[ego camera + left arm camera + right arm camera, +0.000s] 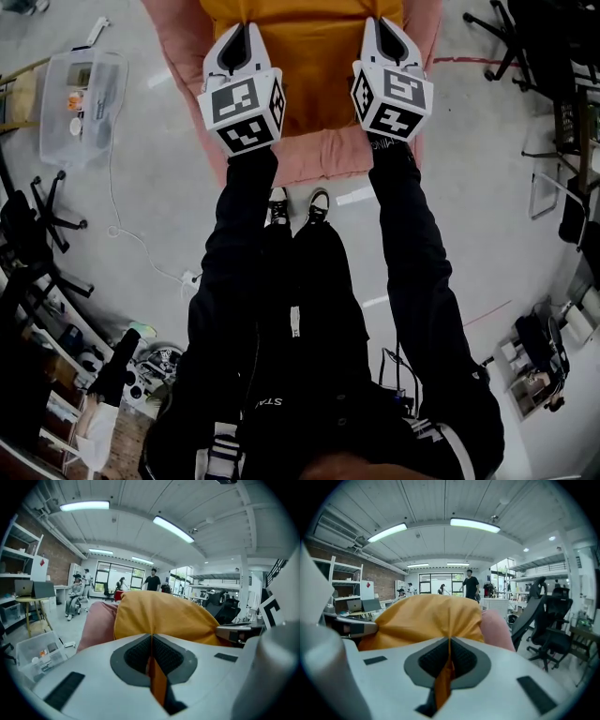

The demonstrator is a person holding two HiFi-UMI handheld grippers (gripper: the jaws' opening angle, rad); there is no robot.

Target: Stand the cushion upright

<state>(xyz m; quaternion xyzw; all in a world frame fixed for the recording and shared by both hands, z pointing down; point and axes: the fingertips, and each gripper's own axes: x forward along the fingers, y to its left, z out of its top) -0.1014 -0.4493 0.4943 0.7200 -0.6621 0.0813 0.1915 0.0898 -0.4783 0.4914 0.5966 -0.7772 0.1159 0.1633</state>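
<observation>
Fabric of the orange cushion [309, 56] is pinched in both my tools. My left gripper [151, 641] has its jaws closed tight on a fold of the cover, and my right gripper [449, 644] is clamped the same way on another fold. The cushion bulges just ahead of both sets of jaws and sits over a larger pink cushion [319, 155] on the grey floor [150, 187]. My black sleeves [239, 234] reach forward side by side. My shoes [317, 204] stand just short of the pink edge.

Black sleeves [246, 216], black trousers [328, 281] — seemingly white-lettered — black-white shoes [319, 204]
</observation>
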